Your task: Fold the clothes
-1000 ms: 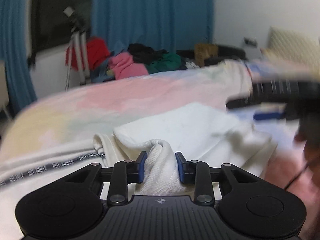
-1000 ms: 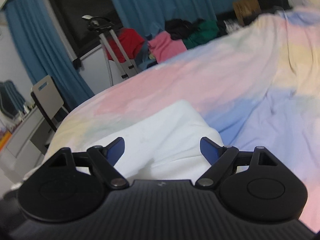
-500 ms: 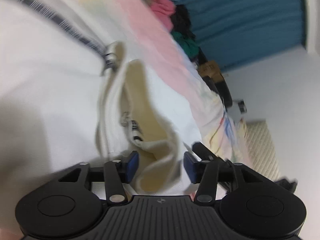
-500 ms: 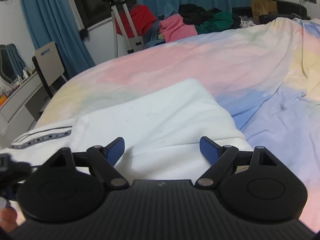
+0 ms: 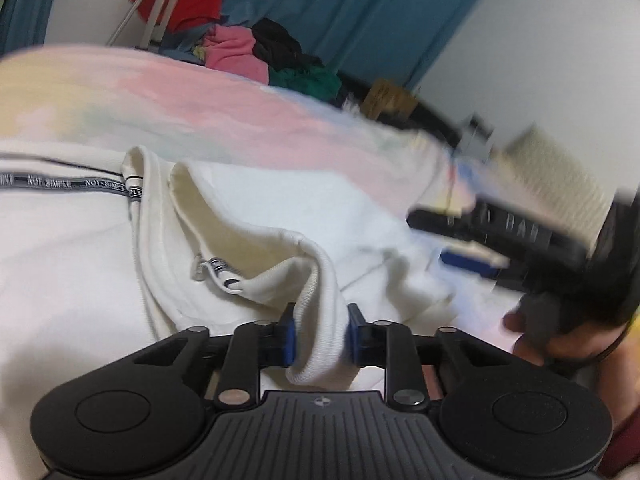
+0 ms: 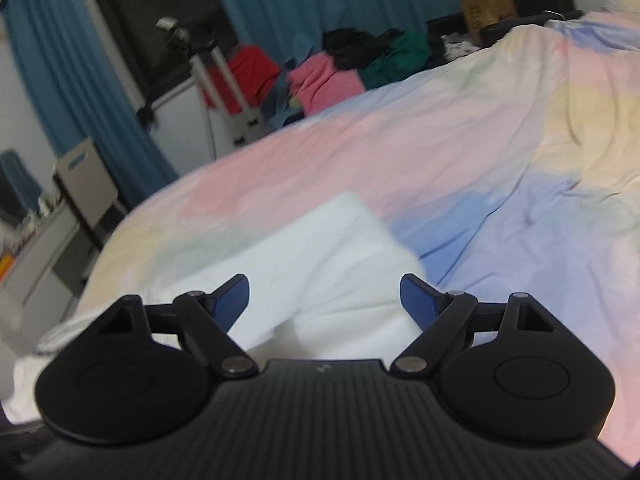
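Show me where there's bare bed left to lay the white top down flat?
Free: the pastel bedspread between the white garment and the clothes pile, plus the blue patch to the garment's right. Crowded: the near edge, where the left tool pinches the garment's cuff and the open right tool hovers.

A bed (image 6: pixel 460 152) covered with a pastel sheet in pink, yellow and blue fills most of both views. Behind it hang blue curtains (image 6: pixel 304 4), and a dark window (image 6: pixel 160 20) sits between them. A tripod (image 6: pixel 216 76) with pale legs stands by the window. A cardboard box (image 6: pixel 486 10) rests near the far wall. At the left edge a grey chair (image 6: pixel 86 184) stands beside a pale desk (image 6: pixel 36 252) with small blurred items on it.
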Action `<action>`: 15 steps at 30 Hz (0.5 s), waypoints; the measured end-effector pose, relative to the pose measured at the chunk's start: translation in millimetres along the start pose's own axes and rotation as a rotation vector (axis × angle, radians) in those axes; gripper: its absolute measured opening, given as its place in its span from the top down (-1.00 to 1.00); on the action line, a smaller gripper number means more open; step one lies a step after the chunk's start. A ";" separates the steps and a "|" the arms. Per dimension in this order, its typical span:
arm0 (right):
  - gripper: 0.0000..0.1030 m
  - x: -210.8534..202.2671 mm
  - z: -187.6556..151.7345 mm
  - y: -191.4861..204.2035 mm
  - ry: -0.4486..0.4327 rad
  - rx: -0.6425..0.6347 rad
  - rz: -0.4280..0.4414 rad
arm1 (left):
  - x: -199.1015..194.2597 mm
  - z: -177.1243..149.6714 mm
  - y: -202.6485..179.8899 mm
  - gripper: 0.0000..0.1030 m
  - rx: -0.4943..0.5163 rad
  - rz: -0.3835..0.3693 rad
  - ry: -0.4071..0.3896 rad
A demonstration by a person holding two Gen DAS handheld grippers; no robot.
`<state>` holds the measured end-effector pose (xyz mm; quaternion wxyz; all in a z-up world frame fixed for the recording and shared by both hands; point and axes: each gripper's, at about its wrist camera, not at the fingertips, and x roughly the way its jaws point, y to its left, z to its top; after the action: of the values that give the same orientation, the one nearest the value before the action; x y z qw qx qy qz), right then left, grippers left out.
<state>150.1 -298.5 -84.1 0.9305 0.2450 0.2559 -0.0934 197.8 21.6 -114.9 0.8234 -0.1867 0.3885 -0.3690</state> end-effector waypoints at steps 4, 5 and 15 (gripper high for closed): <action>-0.63 -2.0 1.4 -0.1 -0.014 -0.047 -0.010 | -23.4 7.0 48.8 0.75 -0.391 -0.272 -0.058; -0.63 0.3 0.3 3.0 -0.009 -0.075 -0.016 | -26.4 6.7 60.0 0.76 -0.461 -0.296 -0.063; -0.70 50.1 -45.2 36.8 0.128 -0.385 -0.102 | -23.6 -18.2 56.9 0.76 -0.267 0.170 0.008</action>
<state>184.4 -246.4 -129.1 0.9361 0.0546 0.3395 -0.0741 200.0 76.4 -148.3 0.8180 -0.2597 0.4517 -0.2438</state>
